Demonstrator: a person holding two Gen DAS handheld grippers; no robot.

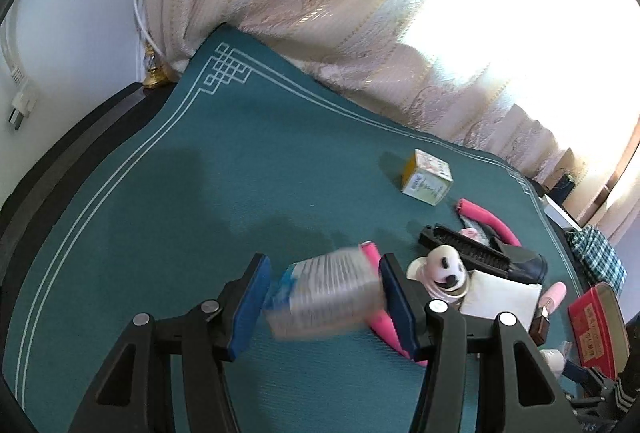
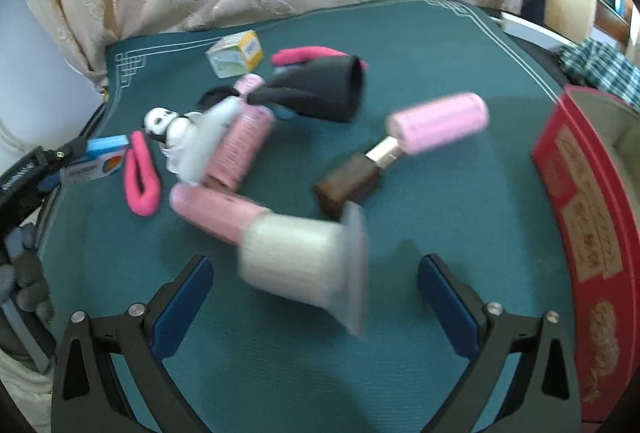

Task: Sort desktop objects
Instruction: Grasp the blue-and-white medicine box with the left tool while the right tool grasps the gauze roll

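Currently left gripper [image 1: 322, 299] clamps a blue-and-white carton [image 1: 324, 297] edge-on above the green mat [image 1: 200, 193]; thin grip, so it may pivot or slip out. Right gripper [image 2: 316, 293] jaws stand wide and empty around the tube's white cap [image 2: 300, 261], not touching. Blur suggests motion; closing off-centre could knock it into the brown-based bottle [image 2: 352, 183].
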